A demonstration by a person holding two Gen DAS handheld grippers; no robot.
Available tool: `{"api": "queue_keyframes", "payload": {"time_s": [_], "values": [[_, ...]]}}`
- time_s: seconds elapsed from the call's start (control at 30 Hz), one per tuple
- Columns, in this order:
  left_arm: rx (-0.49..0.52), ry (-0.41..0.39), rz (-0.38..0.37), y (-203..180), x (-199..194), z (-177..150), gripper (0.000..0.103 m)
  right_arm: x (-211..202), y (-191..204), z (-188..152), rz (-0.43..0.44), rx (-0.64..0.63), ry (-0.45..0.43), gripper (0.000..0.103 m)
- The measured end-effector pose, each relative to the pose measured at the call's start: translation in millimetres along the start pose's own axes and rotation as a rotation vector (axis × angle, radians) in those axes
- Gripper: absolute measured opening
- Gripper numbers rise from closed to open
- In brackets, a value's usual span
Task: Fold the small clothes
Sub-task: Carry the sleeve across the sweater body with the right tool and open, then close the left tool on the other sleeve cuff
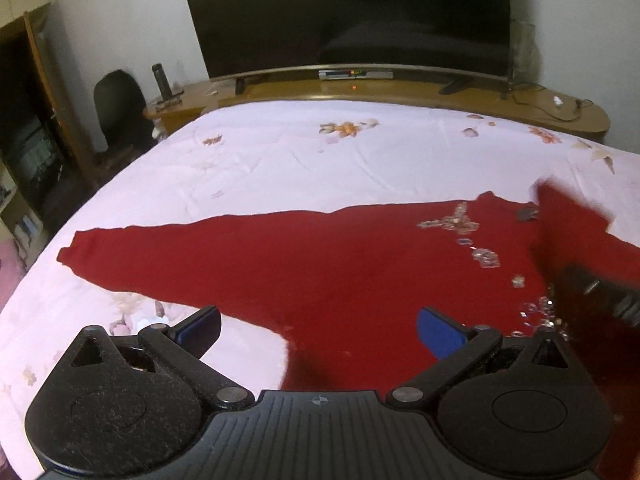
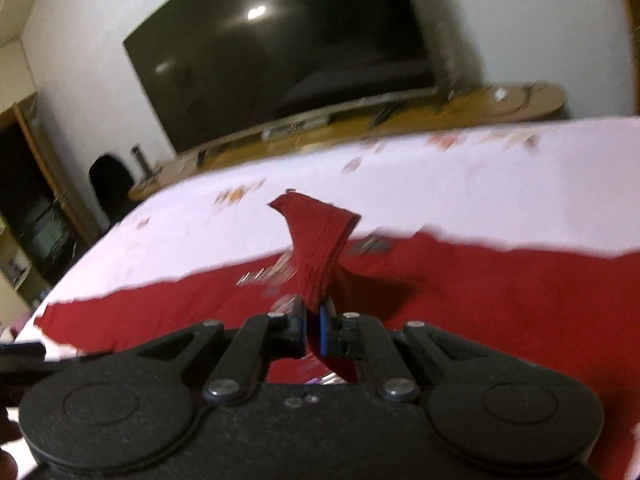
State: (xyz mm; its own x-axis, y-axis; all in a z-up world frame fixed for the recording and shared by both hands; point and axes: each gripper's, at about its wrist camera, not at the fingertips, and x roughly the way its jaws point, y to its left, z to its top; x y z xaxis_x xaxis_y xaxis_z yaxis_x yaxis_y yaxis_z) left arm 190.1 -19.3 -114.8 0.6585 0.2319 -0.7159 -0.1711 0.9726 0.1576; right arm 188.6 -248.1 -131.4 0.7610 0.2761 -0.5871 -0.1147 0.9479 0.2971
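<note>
A red top (image 1: 320, 264) lies spread flat on the bed (image 1: 280, 160), front up with its beaded trim showing, so that both sleeves reach out sideways and can be turned in one at a time. The right gripper (image 2: 314, 312) is clamped tight on a sleeve end (image 2: 320, 236): the cloth is pinched between the blue pads and stands up ahead of the fingertips as a narrow folded strip, its cuff flopping forward above them. Holding it by the end like this lets the rest of the sleeve trail behind and lay itself down over the body of the top, which sits directly below and ahead of this gripper; the blur in the right wrist view fits a sweep across the garment, probably a sleeve-in fold under way. The left gripper (image 1: 318, 330) has its jaws spread wide with nothing between them, hovering just above the near edge of the top, the body of the garment ahead of it and the other sleeve (image 1: 140, 248) stretching away to its left. It seems kept free and low so it can either pin the cloth or take that left sleeve next. The raised red flap and dark gripper body at the right edge of the left wrist view are the right gripper with its sleeve. A television (image 1: 344, 16) stands on a low bench beyond the bed.
</note>
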Motion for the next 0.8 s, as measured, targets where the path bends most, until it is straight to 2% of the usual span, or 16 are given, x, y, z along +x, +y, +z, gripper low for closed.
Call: {"api": "queue_keyframes", "payload": {"time_s": [0.07,0.17,0.2,0.23,0.3,0.37,0.53,0.63,0.67,0.7,0.8], "values": [[-0.007,0.014,-0.028,5.8,6.9,2.3,0.103,18.4,12.1,-11.6,0.004,-0.007,0.066,0.013],[-0.021,0.039,-0.099,8.3,15.6,5.3,0.103,36.4,20.8,-25.5,-0.003,0.004,0.146,0.043],[-0.026,0.049,-0.133,6.7,19.1,6.7,0.103,36.1,22.0,-26.8,0.001,0.004,0.151,0.058],[-0.03,0.058,-0.163,4.9,21.0,7.2,0.103,29.6,25.3,-27.8,0.013,-0.001,0.133,0.061],[-0.045,0.072,-0.245,-1.0,26.6,8.8,0.103,14.9,24.9,-24.1,0.015,-0.013,0.083,0.054],[-0.06,0.088,-0.309,-9.0,31.5,8.6,0.103,-6.3,13.8,-17.9,-0.017,0.0,0.038,0.054],[-0.094,0.166,-0.44,-35.3,48.3,4.7,0.103,-45.4,-17.1,-11.2,-0.09,0.073,-0.031,0.06],[-0.162,0.19,-0.508,-41.6,57.9,1.2,0.102,-65.0,-33.3,-14.5,-0.127,0.095,-0.051,0.062],[-0.195,0.195,-0.531,-42.9,60.0,0.9,0.098,-69.6,-38.7,-15.9,-0.137,0.1,-0.054,0.062],[-0.214,0.201,-0.547,-43.9,60.9,0.8,0.083,-75.4,-43.9,-18.3,-0.148,0.104,-0.056,0.062],[-0.232,0.261,-0.584,-52.9,72.6,0.6,0.068,-82.5,-59.0,-24.4,-0.174,0.13,-0.055,0.062]]}}
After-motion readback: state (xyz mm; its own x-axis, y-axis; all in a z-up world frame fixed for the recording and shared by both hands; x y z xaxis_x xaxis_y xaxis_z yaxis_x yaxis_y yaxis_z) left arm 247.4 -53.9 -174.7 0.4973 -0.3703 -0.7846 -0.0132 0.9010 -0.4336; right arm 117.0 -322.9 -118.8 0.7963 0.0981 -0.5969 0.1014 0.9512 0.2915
